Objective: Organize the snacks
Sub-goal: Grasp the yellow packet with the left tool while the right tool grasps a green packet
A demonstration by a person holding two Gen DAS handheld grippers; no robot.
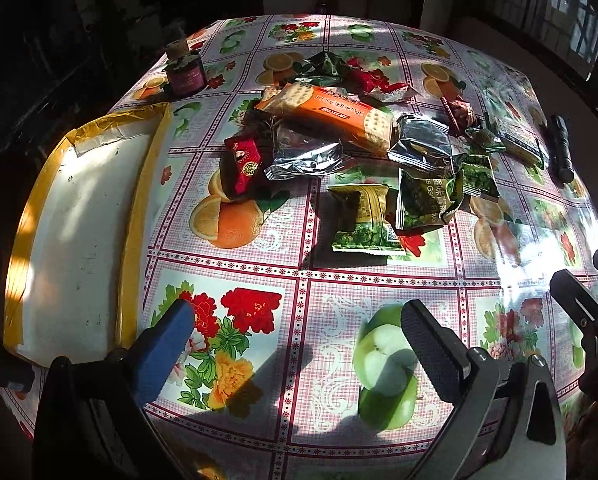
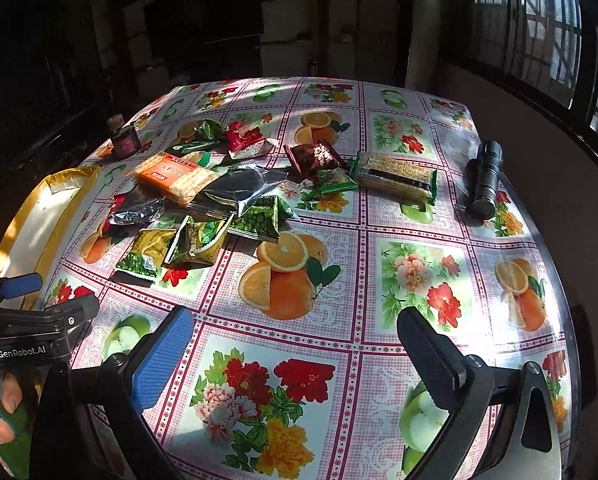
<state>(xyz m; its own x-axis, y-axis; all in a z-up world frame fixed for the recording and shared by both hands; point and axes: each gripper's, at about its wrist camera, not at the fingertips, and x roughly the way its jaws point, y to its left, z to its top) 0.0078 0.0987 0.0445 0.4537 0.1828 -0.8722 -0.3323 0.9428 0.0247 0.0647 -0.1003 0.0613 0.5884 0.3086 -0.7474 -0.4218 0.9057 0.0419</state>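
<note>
Jaws of both grippers wide apart, empty, over bare tablecloth (image 2: 415,220), snack pile (image 1: 351,148) beyond, box (image 1: 79,240) at left edge

**Snacks heaped mid-table**

In front of me the snack packets (image 1: 363,140) lie in a loose, overlapping pile: an orange cracker pack (image 1: 331,114) on top, silver pouches (image 1: 305,156) beneath, green pea bags (image 1: 365,220) nearest, red sweets (image 1: 373,78) behind.
</note>
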